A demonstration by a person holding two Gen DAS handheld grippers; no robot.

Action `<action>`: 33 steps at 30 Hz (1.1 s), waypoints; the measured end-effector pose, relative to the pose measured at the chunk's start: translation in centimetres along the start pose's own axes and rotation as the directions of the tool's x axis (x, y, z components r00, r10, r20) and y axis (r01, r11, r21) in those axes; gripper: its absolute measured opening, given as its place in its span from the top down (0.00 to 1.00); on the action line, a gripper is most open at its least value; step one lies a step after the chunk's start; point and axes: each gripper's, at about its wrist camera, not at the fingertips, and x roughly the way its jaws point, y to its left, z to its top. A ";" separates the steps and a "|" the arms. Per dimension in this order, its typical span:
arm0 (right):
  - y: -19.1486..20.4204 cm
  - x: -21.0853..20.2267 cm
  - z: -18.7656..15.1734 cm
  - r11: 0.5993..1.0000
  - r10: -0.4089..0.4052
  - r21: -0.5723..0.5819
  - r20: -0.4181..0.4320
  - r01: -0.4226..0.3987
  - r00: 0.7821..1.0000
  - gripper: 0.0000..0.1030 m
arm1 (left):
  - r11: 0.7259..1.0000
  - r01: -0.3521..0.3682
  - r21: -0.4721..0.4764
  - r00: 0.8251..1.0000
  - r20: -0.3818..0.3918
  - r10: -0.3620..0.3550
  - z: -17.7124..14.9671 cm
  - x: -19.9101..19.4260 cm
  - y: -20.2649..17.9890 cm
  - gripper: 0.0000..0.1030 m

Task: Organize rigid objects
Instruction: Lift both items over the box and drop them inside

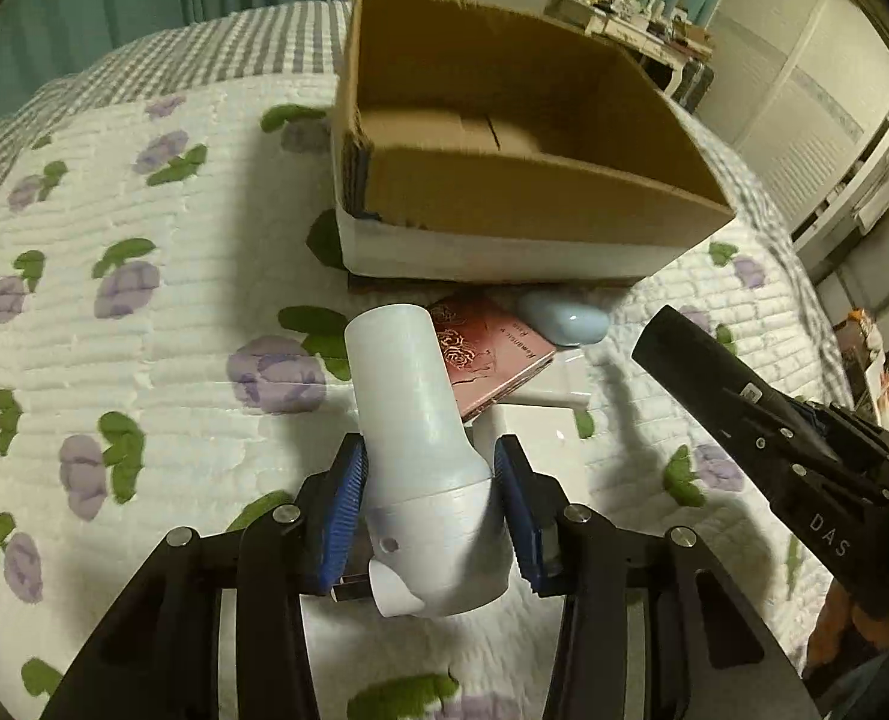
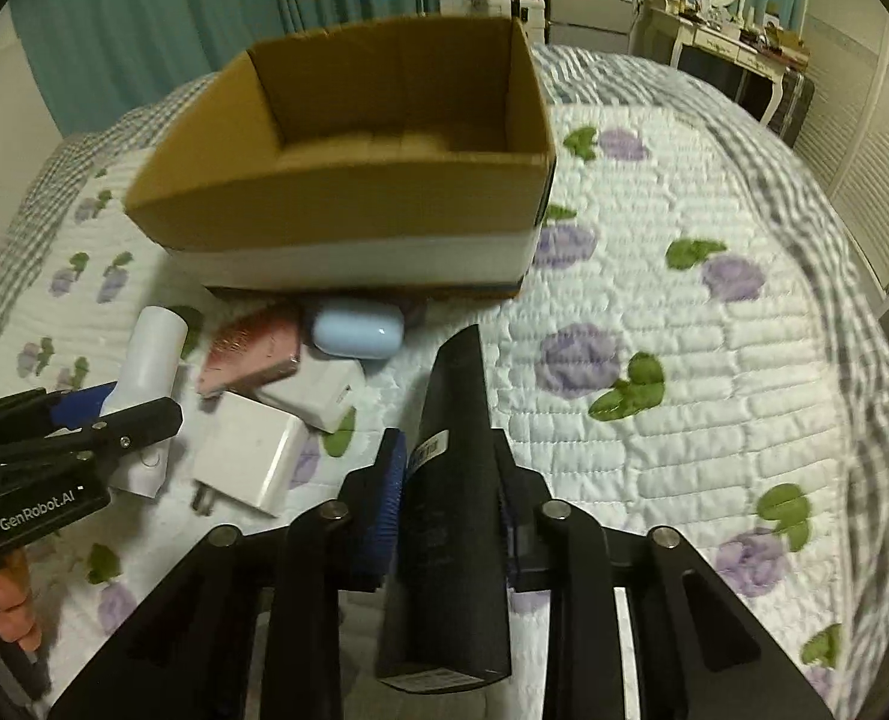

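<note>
Left wrist view: the left gripper (image 1: pixel 429 498) is clamped on a white bottle (image 1: pixel 420 450), its blue pads (image 1: pixel 348 504) pressing the wide lower body while the narrow capped end points toward the box (image 1: pixel 504 192). The grip sits on a curved, smooth shoulder, so the bottle may pivot or slide between the pads if it is swung quickly toward the box (the near wall stands tall in its path, and a low approach would strike it). Beyond the bottle a pink case (image 1: pixel 492 354) and a pale blue case (image 1: pixel 564 318) lie on the quilt (image 1: pixel 144 330) against the foot of the box. Right wrist view: the right gripper (image 2: pixel 450 498) is clamped on a long black block (image 2: pixel 444 510), held near its middle with much of its length projecting forward; the overhang could catch the box rim or lever the block loose. Two white chargers (image 2: pixel 252 456) lie just beside the left gripper, near enough that either arm might knock them while crossing (both loads aim at the same opening).
</note>
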 end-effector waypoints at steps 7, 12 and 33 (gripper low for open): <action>1.0 -3.5 -0.3 1.000 0.000 -0.019 0.044 0.000 0.999 0.76 | 1.000 0.016 -0.013 0.998 0.058 -0.015 0.1 -3.5 -0.3 0.57; 1.6 -6.6 0.6 1.000 -0.003 -0.028 0.106 0.006 0.994 0.76 | 0.999 0.028 0.016 0.994 0.107 -0.030 0.8 -6.3 -1.3 0.57; 5.3 -17.3 10.8 0.987 -0.003 -0.150 0.365 0.062 0.931 0.76 | 0.995 0.027 0.091 0.943 0.328 -0.056 9.9 -15.6 -4.7 0.57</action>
